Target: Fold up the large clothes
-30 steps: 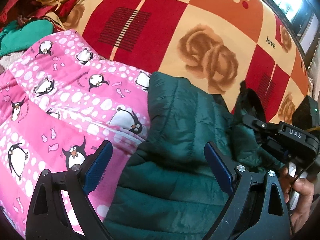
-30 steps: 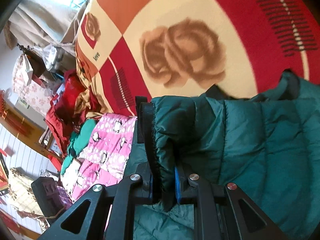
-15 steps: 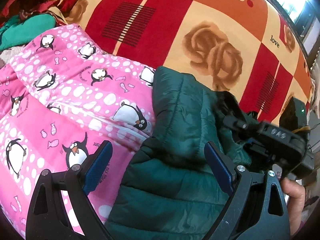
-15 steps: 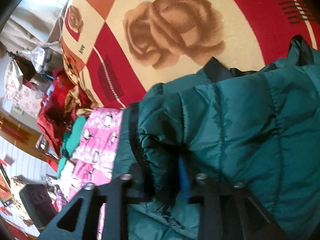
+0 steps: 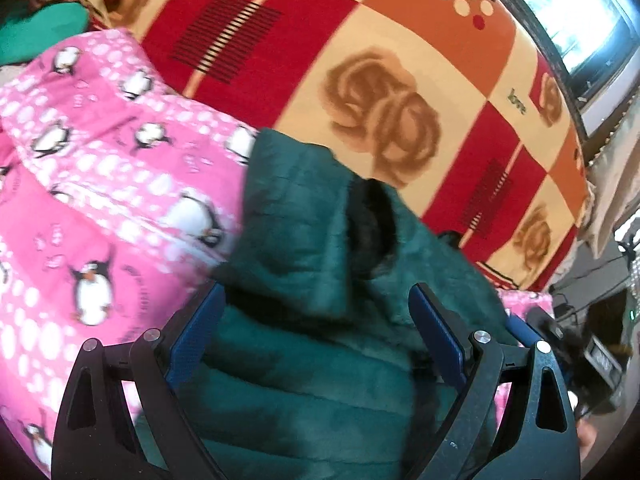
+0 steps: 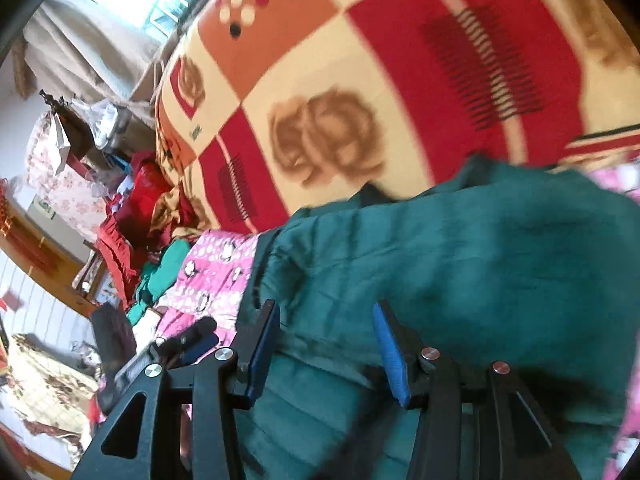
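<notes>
Dark green quilted jacket (image 5: pixel 304 360), folded over, lying across pink penguin-print garment (image 5: pixel 100 184).

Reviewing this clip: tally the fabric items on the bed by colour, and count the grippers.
Dark green quilted jacket: 1
Pink penguin-print garment: 1
Red, orange and cream rose-patterned blanket: 1
Teal garment at the far left: 1
Grippers, left gripper and right gripper, both open above the jacket: 2
Total: 6

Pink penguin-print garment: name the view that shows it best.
Left wrist view. The pink penguin-print garment fills its left side, print plain. In the right wrist view it is only a small strip beside the green jacket.
</notes>
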{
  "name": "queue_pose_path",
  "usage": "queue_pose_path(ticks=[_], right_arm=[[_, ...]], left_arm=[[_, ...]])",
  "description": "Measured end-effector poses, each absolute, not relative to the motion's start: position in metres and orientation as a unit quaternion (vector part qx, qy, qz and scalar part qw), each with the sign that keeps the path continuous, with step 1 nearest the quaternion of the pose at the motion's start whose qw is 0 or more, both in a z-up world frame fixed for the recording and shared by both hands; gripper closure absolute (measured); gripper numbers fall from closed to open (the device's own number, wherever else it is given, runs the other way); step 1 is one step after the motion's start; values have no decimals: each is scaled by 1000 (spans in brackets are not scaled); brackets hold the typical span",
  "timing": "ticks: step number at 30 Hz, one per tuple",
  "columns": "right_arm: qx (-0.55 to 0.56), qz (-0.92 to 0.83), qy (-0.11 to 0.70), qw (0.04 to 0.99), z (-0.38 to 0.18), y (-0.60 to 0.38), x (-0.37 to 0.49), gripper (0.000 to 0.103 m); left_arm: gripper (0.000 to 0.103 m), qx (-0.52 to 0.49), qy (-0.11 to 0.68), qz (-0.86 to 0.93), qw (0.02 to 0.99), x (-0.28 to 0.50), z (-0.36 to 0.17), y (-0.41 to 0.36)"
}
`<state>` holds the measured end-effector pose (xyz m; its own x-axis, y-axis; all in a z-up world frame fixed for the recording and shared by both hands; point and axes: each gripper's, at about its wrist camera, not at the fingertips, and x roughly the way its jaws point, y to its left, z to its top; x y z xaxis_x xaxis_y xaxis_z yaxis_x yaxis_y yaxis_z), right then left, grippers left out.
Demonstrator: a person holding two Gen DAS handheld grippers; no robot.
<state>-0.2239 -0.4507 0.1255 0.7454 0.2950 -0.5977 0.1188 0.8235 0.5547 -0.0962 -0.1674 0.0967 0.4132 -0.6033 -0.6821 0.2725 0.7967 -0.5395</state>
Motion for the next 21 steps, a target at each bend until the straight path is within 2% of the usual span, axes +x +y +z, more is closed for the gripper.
queue_pose_path(ticks=[2,3,5,10,11,12,13,14,19,21], right_arm=[[285,32,336,897,137,-468,-251,52],[281,18,331,901,140,-477,-264,40],[278,-15,322,905,143,-495,-287,27],[291,-65,308,903,139,-533,-330,27],[293,-74,306,903,139,-538,-333,27],[293,-81,306,902,137,-542,-335,27],[292,-84,306,902,136,-544,-335,27],[289,-85,308,902,134,-544,-332,27],[254,-87,334,904,115,-531,-295,29],[243,-81,353,900,102,-526,-276,36]], left_arm=[[10,-164,473,-271,822,-96,99,-183],[10,-157,475,-271,822,-95,99,-189],[10,-140,479,-268,824,-92,98,-205],[10,-119,487,-257,826,-79,91,-237],[14,-111,488,-257,827,-76,88,-243],[37,-106,487,-257,828,-75,87,-247],[66,-96,488,-256,829,-73,85,-251],[73,-80,492,-255,828,-71,84,-256],[86,-36,459,-258,849,-74,96,-259],[87,-24,442,-254,860,-78,100,-254]])
